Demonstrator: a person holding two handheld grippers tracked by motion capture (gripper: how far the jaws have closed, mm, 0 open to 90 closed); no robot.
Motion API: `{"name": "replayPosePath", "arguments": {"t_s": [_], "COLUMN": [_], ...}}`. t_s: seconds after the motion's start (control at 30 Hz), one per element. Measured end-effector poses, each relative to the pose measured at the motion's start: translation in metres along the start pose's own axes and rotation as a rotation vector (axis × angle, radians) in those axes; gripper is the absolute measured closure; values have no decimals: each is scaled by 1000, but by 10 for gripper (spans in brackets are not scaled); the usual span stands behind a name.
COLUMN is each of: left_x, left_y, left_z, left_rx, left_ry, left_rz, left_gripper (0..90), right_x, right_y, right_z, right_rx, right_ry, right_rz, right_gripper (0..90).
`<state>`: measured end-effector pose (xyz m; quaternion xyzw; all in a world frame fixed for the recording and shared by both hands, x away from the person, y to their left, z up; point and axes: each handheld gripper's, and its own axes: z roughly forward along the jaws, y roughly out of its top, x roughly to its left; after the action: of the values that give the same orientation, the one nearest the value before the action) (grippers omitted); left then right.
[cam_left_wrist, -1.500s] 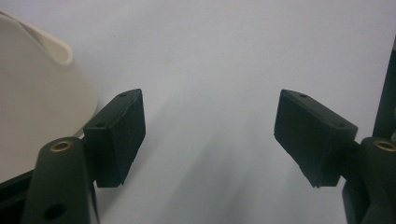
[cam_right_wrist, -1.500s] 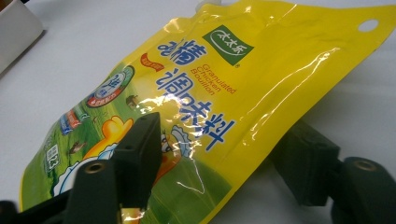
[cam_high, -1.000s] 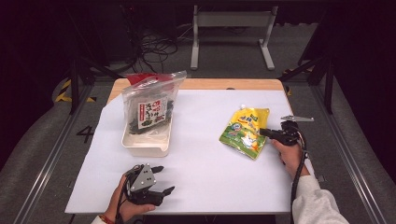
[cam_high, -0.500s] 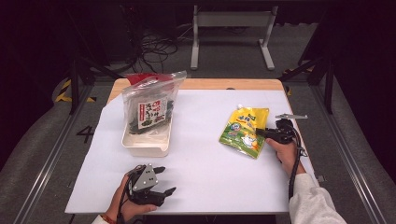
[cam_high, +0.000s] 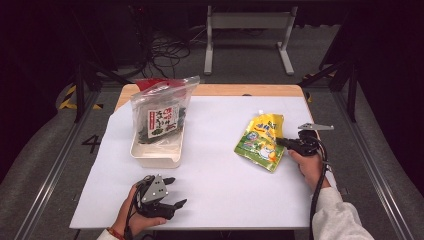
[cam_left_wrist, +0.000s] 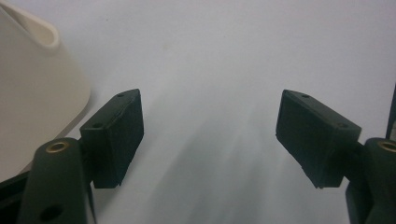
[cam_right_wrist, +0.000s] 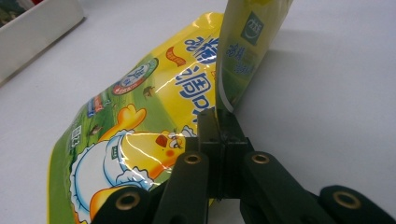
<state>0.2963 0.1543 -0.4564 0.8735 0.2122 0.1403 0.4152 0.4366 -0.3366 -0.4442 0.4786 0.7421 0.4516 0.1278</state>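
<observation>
A yellow-green spouted pouch with a cartoon duck lies on the white table, right of centre. My right gripper is at its right edge. In the right gripper view the jaws have just been closing and now pinch the pouch's side edge, which stands up as a folded flap above my right gripper. Near the front left edge my left gripper rests open in the person's hand. In the left gripper view nothing but bare table lies between the jaws of my left gripper.
A white tray left of centre holds a clear zip bag of dark seaweed. Its rim is close to my left gripper's left jaw. The tray's corner lies beyond the pouch. White table spreads between tray and pouch.
My right gripper has edged slightly left onto the pouch's right edge. The left hand and gripper have stayed where they were.
</observation>
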Motion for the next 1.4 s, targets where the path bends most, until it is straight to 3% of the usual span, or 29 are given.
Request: {"name": "replayPosePath", "arguments": {"t_s": [0.4,0.77,1.0,1.03,1.4], "left_x": [-1,-1,-1,-1,0], "left_y": [1,1,0,0,-1], "left_z": [-2,-2,-4,-4,-8], "left_rx": [-3,-4,-9,-11,-17], "left_ry": [2,3,7,9,17], "left_rz": [2,-3,-3,-6,-17], "left_gripper": [240,237,236,235,234], "right_x": [10,39,59,66,84], "right_y": [9,22,25,27,29], "right_z": [-24,-45,-53,-54,-61], "right_rx": [-129,-247,-266,-266,-279], "right_ry": [58,154,189,184,195], "right_rz": [-62,-127,-188,-218,-297], "right_gripper": [900,900,900,900,900]}}
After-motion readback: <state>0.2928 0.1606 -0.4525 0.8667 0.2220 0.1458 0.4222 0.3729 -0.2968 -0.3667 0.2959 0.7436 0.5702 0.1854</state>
